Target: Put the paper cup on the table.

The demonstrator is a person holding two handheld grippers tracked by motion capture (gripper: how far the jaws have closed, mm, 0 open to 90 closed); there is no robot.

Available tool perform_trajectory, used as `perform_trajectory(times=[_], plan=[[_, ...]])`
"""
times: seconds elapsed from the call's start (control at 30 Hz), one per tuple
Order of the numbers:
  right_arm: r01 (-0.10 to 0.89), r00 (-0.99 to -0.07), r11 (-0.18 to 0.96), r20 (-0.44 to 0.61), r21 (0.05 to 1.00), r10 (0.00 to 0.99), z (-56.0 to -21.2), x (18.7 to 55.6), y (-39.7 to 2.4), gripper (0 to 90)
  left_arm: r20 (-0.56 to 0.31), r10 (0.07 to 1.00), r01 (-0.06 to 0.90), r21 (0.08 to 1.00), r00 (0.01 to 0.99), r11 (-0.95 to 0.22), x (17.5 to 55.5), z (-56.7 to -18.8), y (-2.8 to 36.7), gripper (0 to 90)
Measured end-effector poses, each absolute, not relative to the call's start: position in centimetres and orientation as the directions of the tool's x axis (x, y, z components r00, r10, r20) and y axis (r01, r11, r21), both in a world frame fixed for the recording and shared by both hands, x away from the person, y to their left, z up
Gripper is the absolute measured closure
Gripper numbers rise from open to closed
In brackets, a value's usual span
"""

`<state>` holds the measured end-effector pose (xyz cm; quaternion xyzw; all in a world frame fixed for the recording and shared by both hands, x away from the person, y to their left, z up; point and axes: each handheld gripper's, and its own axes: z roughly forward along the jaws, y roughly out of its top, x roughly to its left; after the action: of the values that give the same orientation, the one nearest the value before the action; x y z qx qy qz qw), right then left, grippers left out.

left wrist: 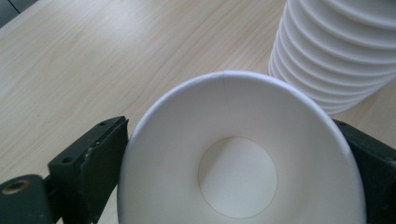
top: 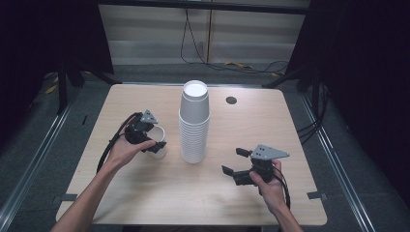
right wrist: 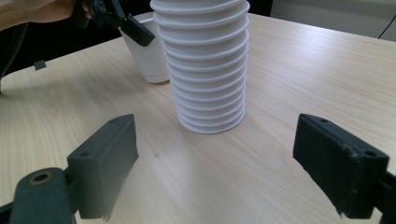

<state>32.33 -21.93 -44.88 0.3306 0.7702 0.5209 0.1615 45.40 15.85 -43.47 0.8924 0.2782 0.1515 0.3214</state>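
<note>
One tall cup stack (top: 195,123); one single cup (top: 158,141); two claws: left claw (top: 147,138), right claw (top: 235,161); one table (top: 145,193).

Wood tabletop (top: 145,193) w/ round grommet hole (top: 231,100) at far edge; cables (top: 232,64) on floor behind.

No readable text, labels or numbers anywhere.

The tall stack of plain white paper cups (top: 195,123), the single white paper cup (left wrist: 238,158) and the pale wooden table top (top: 145,193) carry no print, brand or sign that can be made out; the black gripper parts show bare surfaces and screw holes, no lettering.
</note>
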Motion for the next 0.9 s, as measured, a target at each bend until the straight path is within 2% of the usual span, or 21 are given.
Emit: perform_trajectory(times=[0.4, 0.9], plan=[[0.342, -0.728, 0.239, 0.095, 0.909, 0.679, -44.9, 32.3, -21.9, 13.6, 0.056, 0.601, 0.419, 0.666, 0.797, -0.617, 45.5, -45.0, 16.1, 4.1], [0.343, -0.728, 0.239, 0.096, 0.909, 0.679, -44.9, 32.2, -22.0, 13.6, 0.075, 0.624, 0.393, 0.717, 0.778, -0.576, 44.6, -46.2, 16.8, 4.6]])
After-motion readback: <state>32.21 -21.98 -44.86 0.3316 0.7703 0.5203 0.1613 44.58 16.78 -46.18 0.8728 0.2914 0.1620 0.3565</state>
